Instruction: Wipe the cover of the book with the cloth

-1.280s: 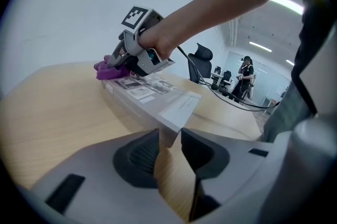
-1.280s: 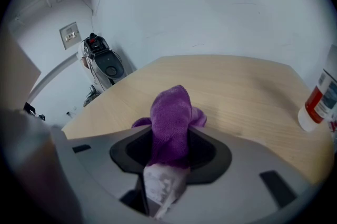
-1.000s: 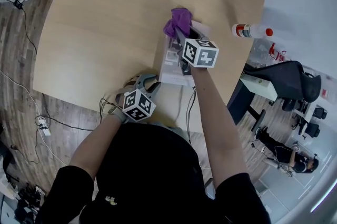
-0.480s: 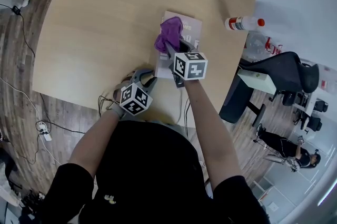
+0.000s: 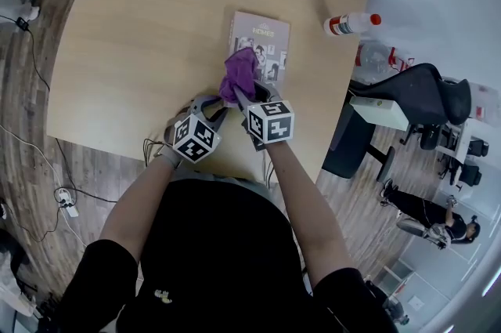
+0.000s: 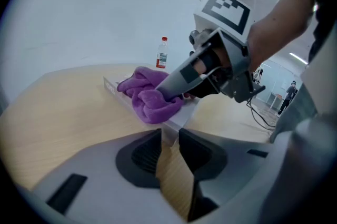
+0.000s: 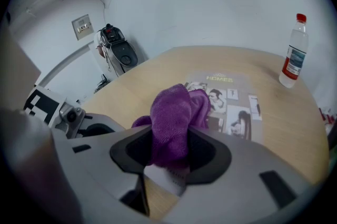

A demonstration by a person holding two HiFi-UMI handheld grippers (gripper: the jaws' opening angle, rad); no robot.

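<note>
In the head view, the book (image 5: pixel 262 38) is seen lying flat on the desk (image 5: pixel 133 26), right of the middle and nearer the right edge than the left. A bottle (image 5: pixel 350 23) is set by the right edge. The purple cloth (image 5: pixel 237 73) is held down on the book's near end by the right gripper (image 5: pixel 241 91). The left gripper (image 5: pixel 213 110) is placed just beside the book's near left corner, toward the desk's near edge.

In the left gripper view, the jaws are released: a narrow gap is left between them, bare wood is seen through it, and nothing is grasped. The book's near corner lies right at the tips, but whether it is touched cannot be told.

In the right gripper view, the jaws are clenched on a bunched fold of the cloth, which rests on the near end of the cover. The rest of the cover, toward the desk's far edge, is left bare.

A wiping stroke is judged to be in hand, with the cloth at the near end of the cover. For the next move, the cloth would need to be drawn along the cover toward the far end — pressed flat, the grip kept — and the book steadied against sliding, for which the left gripper is well placed.
</note>
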